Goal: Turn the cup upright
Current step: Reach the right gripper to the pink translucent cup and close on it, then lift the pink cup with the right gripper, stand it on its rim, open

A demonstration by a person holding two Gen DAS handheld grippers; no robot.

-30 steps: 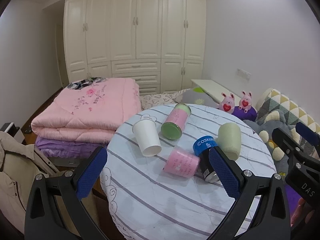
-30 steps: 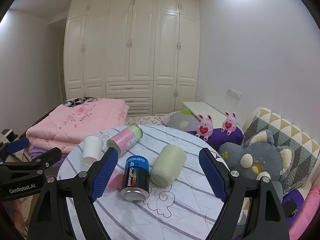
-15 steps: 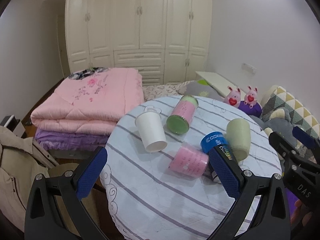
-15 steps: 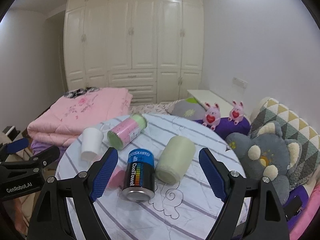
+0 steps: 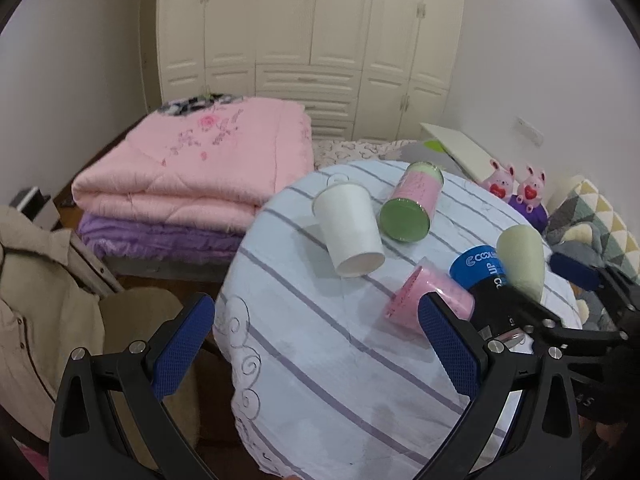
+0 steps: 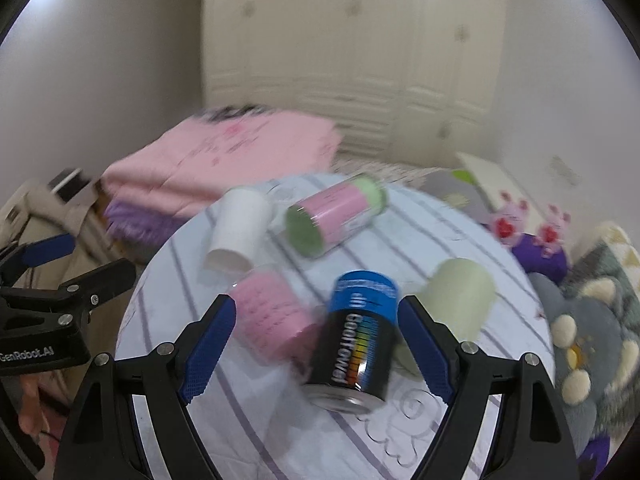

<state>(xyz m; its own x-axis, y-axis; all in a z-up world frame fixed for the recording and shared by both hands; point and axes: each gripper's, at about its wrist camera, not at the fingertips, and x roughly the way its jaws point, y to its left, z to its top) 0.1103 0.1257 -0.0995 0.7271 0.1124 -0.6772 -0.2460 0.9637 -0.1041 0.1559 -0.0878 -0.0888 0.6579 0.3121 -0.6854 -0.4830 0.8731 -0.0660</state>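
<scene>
Both jaws are held wide open, nothing gripped: right gripper (image 6: 316, 348) framed around black-and-blue can (image 6: 354, 340), left gripper (image 5: 316, 344) above striped table (image 5: 320, 360).

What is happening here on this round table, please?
A person holds two grippers over a round table with a striped cloth. Five containers lie on their sides: a white paper cup, a pink cup, a pale green cup, a pink-and-green canister and a black-and-blue can. The right gripper is open around the can. The left gripper is open, holding nothing. No cup is upright yet.
</scene>
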